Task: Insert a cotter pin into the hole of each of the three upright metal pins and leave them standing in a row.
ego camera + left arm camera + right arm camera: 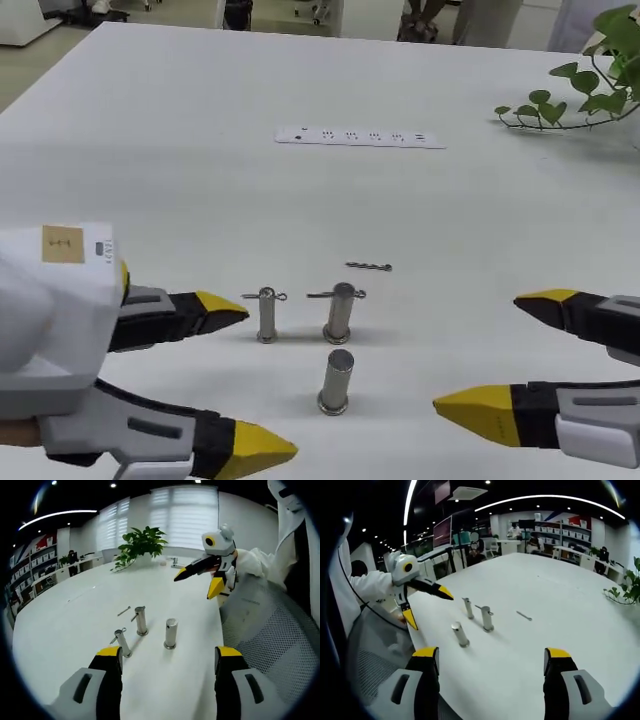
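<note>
1. Pins stand upright on the white bench. The far-left pin and far-right pin are side by side, each with a cotter pin through its head. The smooth-topped near pin stands just in front of the far-right pin.
2. A loose cotter pin lies flat beyond the far-right pin, apart from it.
3. The left hand-held gripper is spread wide and empty, one yellow tip just left of the far-left pin.
4. The right hand-held gripper is also spread and empty, to the right of the pins and apart from them.
5. The head view adds a power strip far across the bench and a plant at the far right.
6. The left gripper view adds a white sleeve behind the right hand-held gripper, a mesh chair and window blinds.
7. The right gripper view has the left hand-held gripper beyond the pins and office shelves far behind.
</note>
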Action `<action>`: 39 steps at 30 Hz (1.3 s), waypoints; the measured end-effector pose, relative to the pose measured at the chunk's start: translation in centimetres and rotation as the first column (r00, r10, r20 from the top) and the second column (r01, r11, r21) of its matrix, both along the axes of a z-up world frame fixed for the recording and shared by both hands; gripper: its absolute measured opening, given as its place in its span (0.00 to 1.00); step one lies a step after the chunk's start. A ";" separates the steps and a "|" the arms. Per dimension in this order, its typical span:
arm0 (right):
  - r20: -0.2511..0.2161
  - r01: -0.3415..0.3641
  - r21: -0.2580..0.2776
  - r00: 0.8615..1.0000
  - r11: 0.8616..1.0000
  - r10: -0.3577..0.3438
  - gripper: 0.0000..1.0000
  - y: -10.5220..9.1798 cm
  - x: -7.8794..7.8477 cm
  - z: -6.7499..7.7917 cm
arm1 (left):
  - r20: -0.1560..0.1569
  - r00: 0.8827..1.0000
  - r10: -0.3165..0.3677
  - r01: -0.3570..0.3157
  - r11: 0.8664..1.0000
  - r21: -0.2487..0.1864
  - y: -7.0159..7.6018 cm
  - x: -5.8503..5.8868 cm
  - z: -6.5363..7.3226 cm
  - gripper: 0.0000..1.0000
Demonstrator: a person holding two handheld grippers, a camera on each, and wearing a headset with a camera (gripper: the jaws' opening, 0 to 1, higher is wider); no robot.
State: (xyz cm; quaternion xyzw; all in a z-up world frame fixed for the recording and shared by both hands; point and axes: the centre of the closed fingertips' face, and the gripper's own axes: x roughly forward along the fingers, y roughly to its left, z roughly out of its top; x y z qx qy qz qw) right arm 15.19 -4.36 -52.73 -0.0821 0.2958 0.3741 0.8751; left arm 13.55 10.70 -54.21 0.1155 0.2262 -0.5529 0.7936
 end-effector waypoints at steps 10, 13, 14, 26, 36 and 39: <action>-0.015 0.012 -0.017 1.000 1.000 -0.012 0.84 -0.8 0.2 -0.3 | -0.064 0.995 0.075 -0.077 0.997 -0.022 2.5 0.8 -0.8 0.93; -0.016 0.012 -0.027 1.000 1.000 -0.012 0.84 -1.0 0.3 -0.4 | -0.096 0.991 0.094 -0.099 0.994 -0.052 2.6 0.8 -0.7 0.97; -0.016 0.012 -0.030 1.000 0.999 -0.012 0.84 -1.0 0.3 -0.4 | -0.096 0.991 0.099 -0.104 0.993 -0.054 2.7 0.8 -0.7 0.98; -0.014 -0.092 -0.150 0.996 0.984 0.091 0.77 -1.5 3.1 0.3 | -0.123 0.981 0.147 -0.162 0.979 -0.120 1.9 0.3 -0.5 0.99; -0.002 -0.208 -0.284 0.976 0.936 0.216 0.71 -1.7 7.3 1.3 | -0.115 0.980 0.162 -0.177 0.975 -0.136 1.7 0.2 0.0 0.99; -0.011 -0.247 -0.335 0.966 0.909 0.258 0.71 -1.8 8.9 1.0 | -0.112 0.977 0.182 -0.196 0.971 -0.135 2.0 0.4 0.0 0.99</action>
